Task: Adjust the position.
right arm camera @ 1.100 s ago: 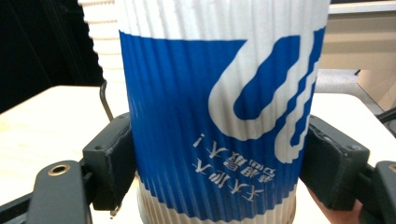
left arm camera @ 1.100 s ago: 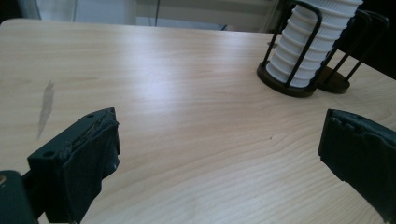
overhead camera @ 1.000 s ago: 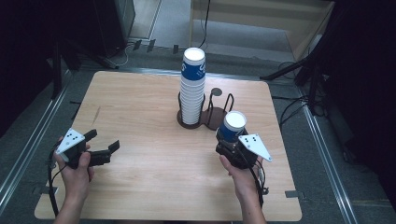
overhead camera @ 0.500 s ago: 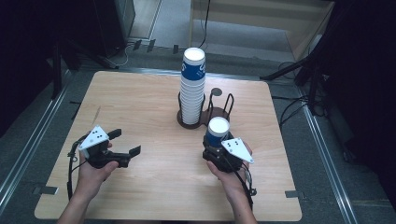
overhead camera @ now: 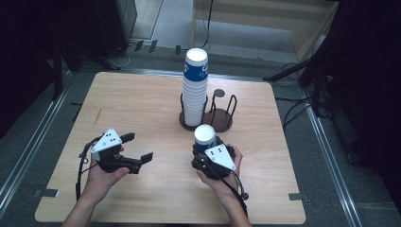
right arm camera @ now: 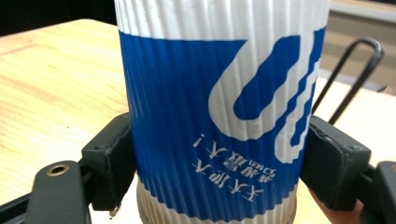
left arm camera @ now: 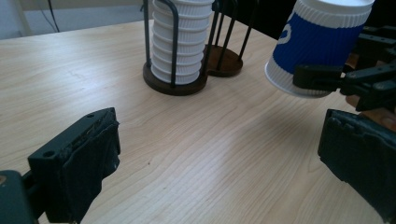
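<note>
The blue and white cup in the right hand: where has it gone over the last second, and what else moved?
The right tongs, shut on the upside-down cup, carried it from beside the rack toward the person and leftward. The left tongs, open and empty, moved rightward toward the middle. The tall cup stack and rack stayed put.

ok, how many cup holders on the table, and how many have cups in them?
2 holders, side by side at the table's far middle: the left holder carries the cup stack; the right holder has none. One loose cup is in the right gripper.
</note>
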Demonstrator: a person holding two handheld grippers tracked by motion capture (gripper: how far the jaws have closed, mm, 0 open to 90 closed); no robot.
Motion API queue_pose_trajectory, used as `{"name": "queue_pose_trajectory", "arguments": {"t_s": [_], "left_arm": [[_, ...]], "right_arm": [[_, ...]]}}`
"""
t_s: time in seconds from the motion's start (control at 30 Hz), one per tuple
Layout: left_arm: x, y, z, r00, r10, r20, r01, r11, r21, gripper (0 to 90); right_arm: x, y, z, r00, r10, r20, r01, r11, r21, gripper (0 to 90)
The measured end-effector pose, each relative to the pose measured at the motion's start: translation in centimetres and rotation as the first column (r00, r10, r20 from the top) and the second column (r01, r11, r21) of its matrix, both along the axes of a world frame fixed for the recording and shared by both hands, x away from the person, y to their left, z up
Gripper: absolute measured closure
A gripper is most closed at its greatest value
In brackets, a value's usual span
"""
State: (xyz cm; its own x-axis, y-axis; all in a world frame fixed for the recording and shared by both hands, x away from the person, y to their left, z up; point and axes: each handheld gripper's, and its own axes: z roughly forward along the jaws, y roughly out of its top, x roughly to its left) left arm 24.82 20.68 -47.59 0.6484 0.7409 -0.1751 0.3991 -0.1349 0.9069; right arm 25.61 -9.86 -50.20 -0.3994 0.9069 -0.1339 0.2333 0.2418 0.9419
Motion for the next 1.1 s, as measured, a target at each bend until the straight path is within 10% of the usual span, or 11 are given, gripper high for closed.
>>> {"name": "queue_pose_trajectory", "arguments": {"t_s": [0.5, 1.1], "left_arm": [[-0.5, -1.3, 1.0, 0.9985, -0.035, -0.043, 0.034, 0.9994, -0.01, 0.6], [-1.0, -3.5, 1.0, 0.9943, -0.081, -0.07, 0.084, 0.9958, 0.037, 6.7]], "right_arm": [[-0.8, 2.2, -0.8, 0.9981, 0.041, 0.046, -0.035, 0.9926, -0.116, 20.2], [-2.1, 4.5, -2.3, 0.9822, 0.123, 0.142, -0.071, 0.9431, -0.325, 20.3]]}}
